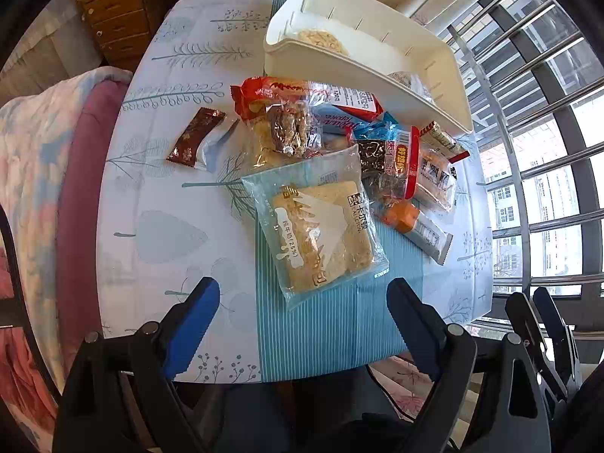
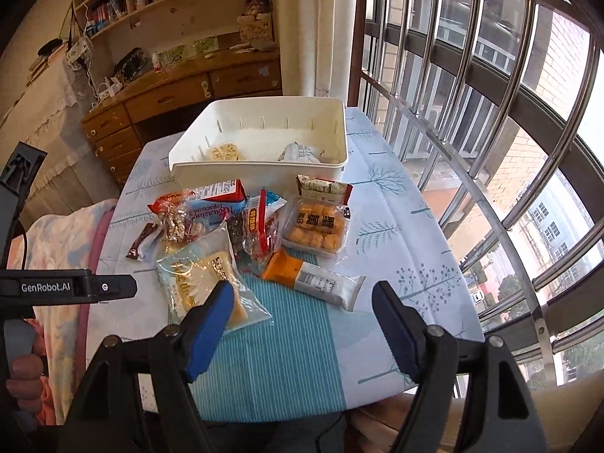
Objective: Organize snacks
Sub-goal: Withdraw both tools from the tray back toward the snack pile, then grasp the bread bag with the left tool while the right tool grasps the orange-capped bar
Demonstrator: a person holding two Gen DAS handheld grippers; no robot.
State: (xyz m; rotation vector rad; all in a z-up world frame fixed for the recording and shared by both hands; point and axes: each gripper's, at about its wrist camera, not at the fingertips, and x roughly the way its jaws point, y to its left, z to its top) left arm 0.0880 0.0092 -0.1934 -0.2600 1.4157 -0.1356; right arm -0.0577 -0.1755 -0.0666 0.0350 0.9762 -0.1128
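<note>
A pile of snack packets lies on the table in front of a white bin (image 1: 377, 75) (image 2: 260, 171). Nearest is a clear bread packet (image 1: 321, 226) (image 2: 204, 283). Beside it lie an orange and white bar (image 1: 419, 230) (image 2: 313, 279), a tray of golden puffs (image 2: 317, 226), a red packet (image 1: 302, 94) and a brown packet (image 1: 194, 137) (image 2: 141, 243). The bin holds a cracker packet (image 2: 224, 152) and a white wrapper (image 2: 298, 153). My left gripper (image 1: 304, 302) is open and empty, just short of the bread. My right gripper (image 2: 302, 309) is open and empty above the blue striped cloth.
The table has a leaf-print cloth (image 1: 170, 226) with a blue striped runner (image 2: 287, 358). A window with metal bars (image 2: 490, 113) runs along the right. A wooden desk with drawers (image 2: 151, 105) stands behind the table. A padded chair with a blanket (image 1: 45, 188) is at the left.
</note>
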